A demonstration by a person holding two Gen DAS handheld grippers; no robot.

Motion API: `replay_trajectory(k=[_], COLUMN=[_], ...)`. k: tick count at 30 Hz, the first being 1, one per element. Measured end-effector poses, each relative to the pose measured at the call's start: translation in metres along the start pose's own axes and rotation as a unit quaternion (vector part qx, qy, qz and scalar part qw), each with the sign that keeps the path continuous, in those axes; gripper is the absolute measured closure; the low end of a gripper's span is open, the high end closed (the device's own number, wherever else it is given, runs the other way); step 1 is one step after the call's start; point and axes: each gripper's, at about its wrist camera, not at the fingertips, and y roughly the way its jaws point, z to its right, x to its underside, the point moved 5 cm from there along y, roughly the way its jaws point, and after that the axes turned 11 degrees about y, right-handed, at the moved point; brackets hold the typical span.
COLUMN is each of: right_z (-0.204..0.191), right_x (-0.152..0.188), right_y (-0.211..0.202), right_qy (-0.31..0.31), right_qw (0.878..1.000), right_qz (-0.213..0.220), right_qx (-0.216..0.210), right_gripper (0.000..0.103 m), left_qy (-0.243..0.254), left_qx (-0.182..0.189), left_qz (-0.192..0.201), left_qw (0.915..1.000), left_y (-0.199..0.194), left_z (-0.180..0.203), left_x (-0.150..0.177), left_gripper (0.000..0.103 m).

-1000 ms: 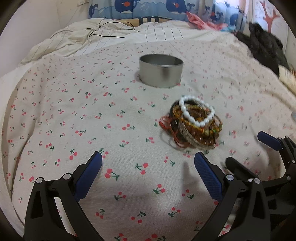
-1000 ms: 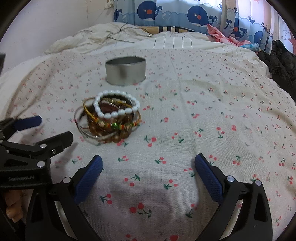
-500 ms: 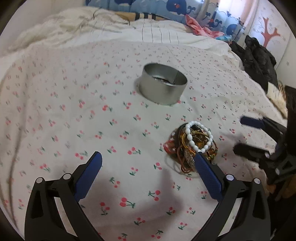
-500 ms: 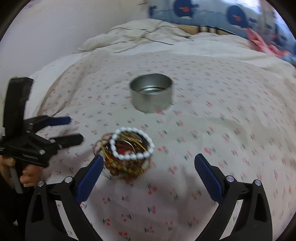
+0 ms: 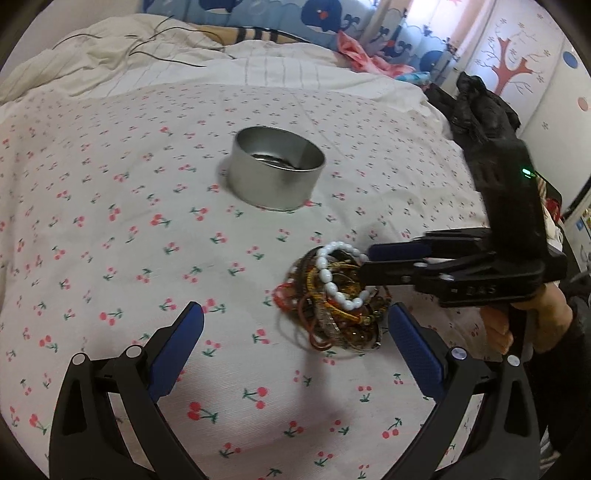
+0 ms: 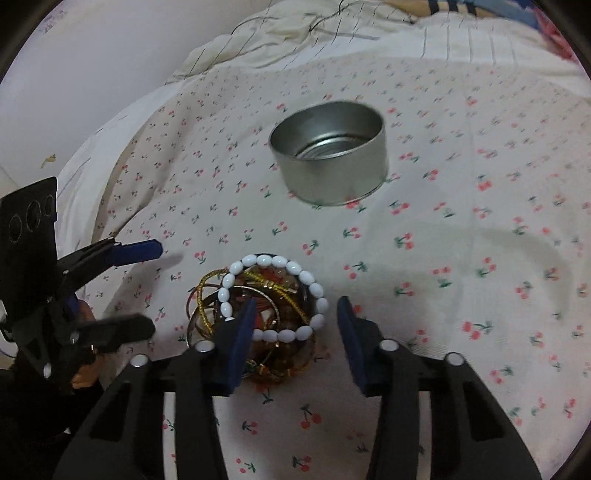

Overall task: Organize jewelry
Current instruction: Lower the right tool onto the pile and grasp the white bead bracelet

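Note:
A pile of bracelets lies on the cherry-print bed sheet, with a white bead bracelet on top; the white bracelet also shows in the right wrist view. A round silver tin stands behind it, and shows in the right wrist view. My right gripper is partly closed around the near side of the white bracelet, its jaws apart and not gripping; from the left view it reaches in from the right. My left gripper is wide open, just in front of the pile.
A crumpled white duvet lies at the back of the bed. Dark clothing sits at the right edge. A wall lies to the left. Whale-print pillows line the head.
My right gripper moved in over the bracelet pile and narrowed its jaws around the white bracelet. My left gripper rose and came closer to the pile, staying open.

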Motion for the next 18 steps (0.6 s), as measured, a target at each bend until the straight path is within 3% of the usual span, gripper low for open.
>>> replay_trajectory(k=[2, 5, 9, 12, 18], right_z=[0.003, 0.006, 0.012, 0.019, 0.039], right_x=[0.000, -0.002, -0.005, -0.005, -0.015], right_y=[0.002, -0.007, -0.022, -0.023, -0.042], right_qy=[0.008, 0.024, 0.037, 0.051, 0.075], right_qw=[1.000, 0.999, 0.998, 0.998, 0.994], right_qz=[-0.003, 0.010, 0.037, 0.034, 0.080], right_qx=[-0.006, -0.027, -0.029, -0.033, 0.010], right_gripper=[0.086, 0.095, 0.095, 0.095, 0.095], left_qy=[0.006, 0.005, 0.001, -0.005, -0.039], left_qx=[0.000, 0.006, 0.021, 0.028, 0.046], left_qz=[0.000, 0.001, 0.000, 0.005, 0.018], left_qw=[1.0000, 1.0000, 0.9998, 0.9996, 0.9980], left_y=[0.003, 0.009, 0.021, 0.027, 0.029], left_z=[0.002, 0.003, 0.007, 0.007, -0.004], left_x=[-0.001, -0.004, -0.011, -0.016, -0.023], left_gripper=[0.007, 0.007, 0.007, 0.007, 0.007])
